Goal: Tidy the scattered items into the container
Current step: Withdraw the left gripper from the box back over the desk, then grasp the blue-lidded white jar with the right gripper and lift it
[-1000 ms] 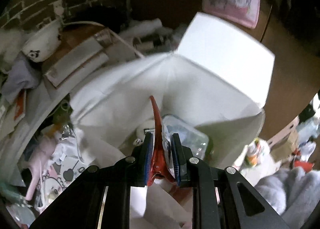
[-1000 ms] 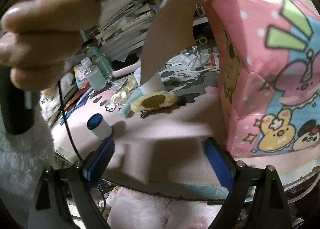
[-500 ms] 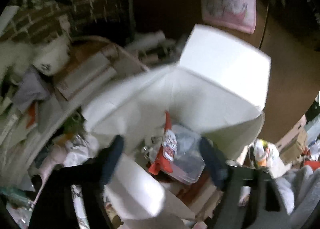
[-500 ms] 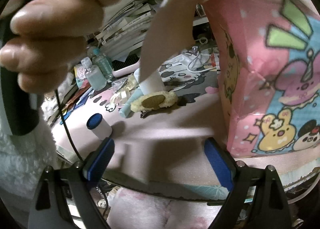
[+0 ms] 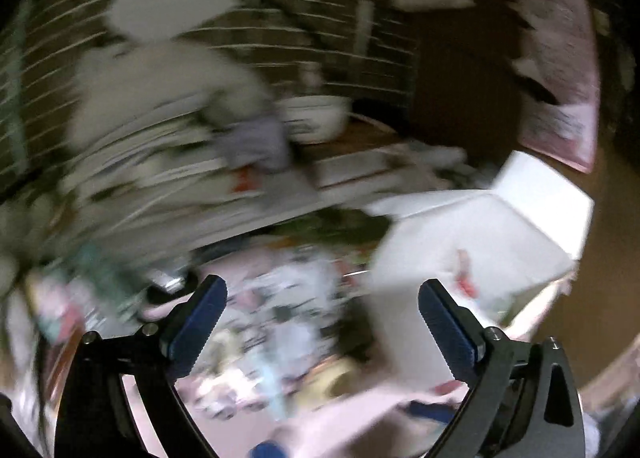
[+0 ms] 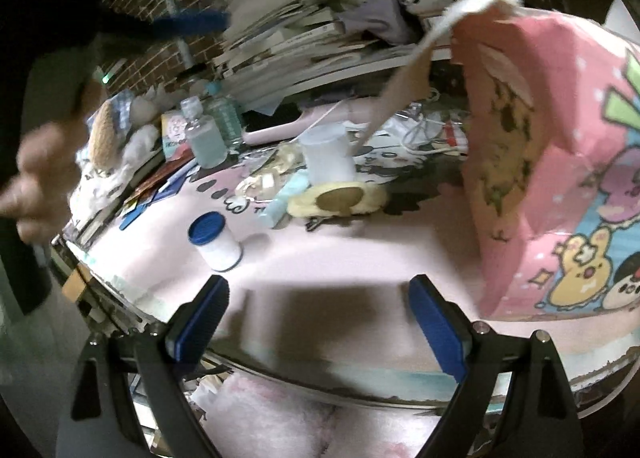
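Both jaws stand wide apart with nothing between them: the right gripper (image 6: 316, 318) low over the pink mat (image 6: 340, 258), the left gripper (image 5: 322, 324) blurred. A blue-capped jar (image 6: 216, 244) lies at 11 o'clock, the pink box (image 6: 560, 162) at 2 o'clock, books (image 6: 296, 34) beyond.

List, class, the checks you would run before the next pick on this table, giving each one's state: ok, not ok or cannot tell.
1. Left claw open and empty: ok.
2. Right claw open and empty: ok.
3. Box mouth open towards the items: ok.
4. Next item in plain sight: the blue-capped jar stands upright, apart from the clutter: ok.
5. Left view sharp enough to aim by: not ok, it is smeared by motion.
6. Room left in the box: cannot tell.
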`<state>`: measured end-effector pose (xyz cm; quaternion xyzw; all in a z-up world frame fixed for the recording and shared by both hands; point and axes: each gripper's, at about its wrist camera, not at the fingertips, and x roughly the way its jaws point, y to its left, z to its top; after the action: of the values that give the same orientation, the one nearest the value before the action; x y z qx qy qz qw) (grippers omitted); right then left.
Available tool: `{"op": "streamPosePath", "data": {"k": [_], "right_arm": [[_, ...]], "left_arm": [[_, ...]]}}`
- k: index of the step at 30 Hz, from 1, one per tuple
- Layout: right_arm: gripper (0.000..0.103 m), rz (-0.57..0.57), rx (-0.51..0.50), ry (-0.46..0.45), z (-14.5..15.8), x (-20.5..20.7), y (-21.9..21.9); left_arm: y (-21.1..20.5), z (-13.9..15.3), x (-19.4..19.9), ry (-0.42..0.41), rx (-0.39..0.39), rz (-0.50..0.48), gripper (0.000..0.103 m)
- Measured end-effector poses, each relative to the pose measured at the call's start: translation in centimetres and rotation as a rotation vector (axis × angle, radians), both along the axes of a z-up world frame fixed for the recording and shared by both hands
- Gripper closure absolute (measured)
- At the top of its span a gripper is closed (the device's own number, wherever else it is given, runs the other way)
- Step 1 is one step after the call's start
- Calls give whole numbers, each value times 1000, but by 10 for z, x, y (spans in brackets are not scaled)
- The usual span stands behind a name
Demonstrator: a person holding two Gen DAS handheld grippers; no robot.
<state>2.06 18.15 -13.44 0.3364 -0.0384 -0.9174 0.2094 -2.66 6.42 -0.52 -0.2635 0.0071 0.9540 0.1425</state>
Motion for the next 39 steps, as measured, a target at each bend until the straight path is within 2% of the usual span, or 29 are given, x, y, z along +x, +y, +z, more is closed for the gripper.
{"op": "streamPosePath", "data": {"k": [7, 11, 19, 24, 28, 39], "right_arm": [[14, 102, 1, 30, -4, 1, -28], [27, 148, 9, 45, -7, -3, -44], [56, 176, 30, 54, -9, -14, -63], [64, 184, 44, 68, -9, -18, -71], [77, 182, 53, 74, -8, -19, -73], [77, 158, 101, 163, 10, -9, -75]], "left_arm": [[-62, -35, 28, 14, 42, 212, 7], [-84, -56, 28, -16, 67, 275, 7], [-107, -82, 28, -67, 99, 316, 7], [-116, -88, 30, -75, 127, 318, 7], [-119, -89, 30, -78, 130, 323, 7], [-127, -95, 34, -104, 142, 343, 7]]}}
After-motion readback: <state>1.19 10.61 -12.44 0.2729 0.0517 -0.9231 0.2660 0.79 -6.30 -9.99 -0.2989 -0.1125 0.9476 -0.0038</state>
